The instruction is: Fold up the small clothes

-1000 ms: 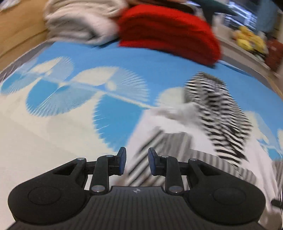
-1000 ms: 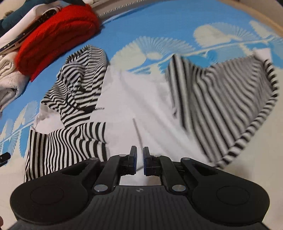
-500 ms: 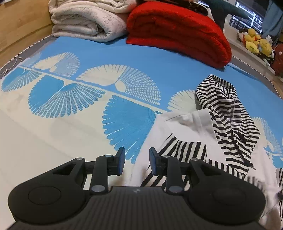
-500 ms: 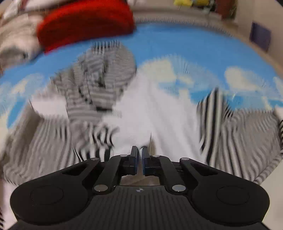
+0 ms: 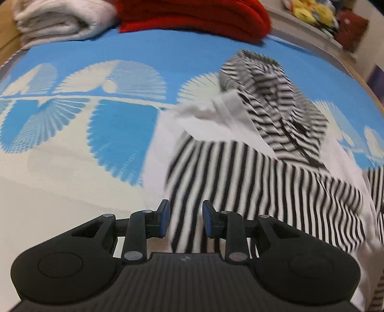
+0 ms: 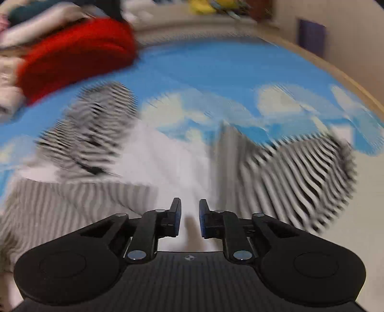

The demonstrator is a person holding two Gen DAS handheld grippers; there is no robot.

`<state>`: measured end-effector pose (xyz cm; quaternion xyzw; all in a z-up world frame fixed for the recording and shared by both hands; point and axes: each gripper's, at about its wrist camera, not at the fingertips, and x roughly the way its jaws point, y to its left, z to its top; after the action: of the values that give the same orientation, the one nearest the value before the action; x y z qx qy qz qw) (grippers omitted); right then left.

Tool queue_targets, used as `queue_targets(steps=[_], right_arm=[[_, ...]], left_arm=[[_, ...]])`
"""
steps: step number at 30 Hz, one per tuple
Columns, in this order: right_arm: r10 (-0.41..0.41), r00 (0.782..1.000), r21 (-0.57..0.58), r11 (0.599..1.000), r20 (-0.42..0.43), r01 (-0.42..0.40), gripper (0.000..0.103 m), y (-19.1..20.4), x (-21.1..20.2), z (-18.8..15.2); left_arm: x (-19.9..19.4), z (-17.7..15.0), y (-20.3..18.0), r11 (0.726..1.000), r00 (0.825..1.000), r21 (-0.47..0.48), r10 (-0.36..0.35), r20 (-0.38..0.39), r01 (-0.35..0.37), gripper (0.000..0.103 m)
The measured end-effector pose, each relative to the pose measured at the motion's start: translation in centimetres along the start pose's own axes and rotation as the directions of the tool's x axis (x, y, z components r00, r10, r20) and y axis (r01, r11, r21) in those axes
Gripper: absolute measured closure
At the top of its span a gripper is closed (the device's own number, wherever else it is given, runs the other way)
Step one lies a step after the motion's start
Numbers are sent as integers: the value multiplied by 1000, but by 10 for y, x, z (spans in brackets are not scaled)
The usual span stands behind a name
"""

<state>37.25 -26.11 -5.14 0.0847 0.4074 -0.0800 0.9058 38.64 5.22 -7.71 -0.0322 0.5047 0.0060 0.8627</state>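
Note:
A small white hooded top [image 5: 240, 180] with black-and-white striped sleeves and hood lies spread on the blue and cream bed cover [image 5: 96, 156]. My left gripper [image 5: 186, 216] hovers open over the near end of its left striped sleeve, and its pads do not press the cloth. In the blurred right wrist view, the top's white body [image 6: 168, 156] sits between the hood [image 6: 96, 127] and the right striped sleeve [image 6: 300, 168]. My right gripper [image 6: 189, 213] is above the white body with its jaws opening and nothing held between them.
A folded red blanket [image 5: 192, 14] and a folded white blanket [image 5: 60, 21] lie at the far edge of the bed. Soft toys [image 5: 309, 12] sit on a ledge beyond. A wooden bed rim [image 6: 348, 79] runs along the right.
My left gripper has shifted right and down over the striped sleeve. My right gripper's jaws, shut before, have parted, and its view has swung across the top.

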Motion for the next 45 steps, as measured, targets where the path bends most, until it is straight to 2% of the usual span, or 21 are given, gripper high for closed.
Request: queue_targets(steps=[2, 3, 5, 8, 11, 13, 14, 15, 16, 18, 21, 25, 27, 28, 29, 33, 37, 39, 41, 43, 45], right_arm=[[74, 993, -34, 996, -88, -77, 69, 9, 13, -4], [65, 985, -49, 996, -158, -74, 67, 10, 23, -9], [-1, 958, -74, 997, -288, -22, 66, 9, 45, -22], [0, 967, -74, 997, -253, -19, 64, 9, 40, -13], [3, 986, -67, 998, -167, -15, 60, 9, 28, -5], [-22, 975, -85, 996, -220, 3, 57, 4, 34, -15], [-34, 961, -94, 996, -274, 8, 56, 1, 42, -21], [-32, 961, -98, 995, -273, 5, 56, 3, 44, -24], [-33, 963, -106, 994, -266, 5, 56, 3, 41, -23], [-27, 968, -103, 995, -249, 2, 55, 1, 34, -17], [-20, 982, -63, 998, -190, 8, 55, -8, 19, -8], [-33, 995, -3, 999, -96, 33, 56, -33, 1, 4], [-55, 997, 25, 998, -53, 56, 68, -51, -6, 9], [-68, 997, 41, 997, -33, 69, 89, -62, -9, 11], [-84, 996, 61, 995, -16, 85, 103, -77, -12, 14], [-181, 983, 165, 971, 36, 173, 103, -140, -20, 22], [-246, 968, 229, 946, 45, 230, 96, -198, -10, 27], [-253, 966, 231, 944, 50, 235, 86, -219, 1, 32], [-275, 960, 205, 944, 55, 259, 66, -228, 13, 36], [-313, 947, 183, 938, 76, 295, 60, -235, 21, 40], [-337, 939, 160, 933, 68, 323, 60, -238, 31, 42]], left_arm=[[10, -8, -1, 999, 997, 46, 31, -64, -28, 70], [20, -14, 0, 995, 991, 82, 67, -117, -58, 70], [31, -24, 2, 988, 983, 130, 97, -154, -78, 60], [18, -19, 0, 985, 987, 138, 121, -106, -106, 59], [2, -14, -9, 987, 997, 143, 76, -34, -71, 59], [11, -20, -13, 988, 994, 147, 61, -86, -48, 58], [20, -25, -15, 986, 988, 159, 76, -137, -54, 58], [28, -31, -18, 980, 981, 187, 97, -170, -64, 57], [28, -33, -22, 973, 981, 214, 116, -152, -82, 52], [17, -29, -28, 964, 984, 239, 145, -102, -117, 51], [-4, -19, -39, 970, 995, 228, 95, -21, -88, 50], [-16, -13, -57, 976, 999, 215, 47, 7, -47, 50], [-17, -14, -68, 972, 999, 230, 40, 10, -41, 50], [-16, -13, -75, 971, 999, 237, 37, 11, -39, 50], [-15, -15, -80, 970, 999, 241, 34, 10, -36, 50], [-14, -19, -94, 968, 1000, 251, 13, 0, -12, 50], [-13, -22, -100, 966, 1000, 259, 8, -8, -6, 50], [-11, -22, -101, 966, 1000, 258, 10, -14, -6, 50], [-9, -23, -103, 964, 1000, 265, 9, -22, -3, 50], [-8, -23, -104, 962, 1000, 274, 10, -25, -3, 50], [-6, -23, -104, 961, 1000, 278, 17, -26, -9, 50]])
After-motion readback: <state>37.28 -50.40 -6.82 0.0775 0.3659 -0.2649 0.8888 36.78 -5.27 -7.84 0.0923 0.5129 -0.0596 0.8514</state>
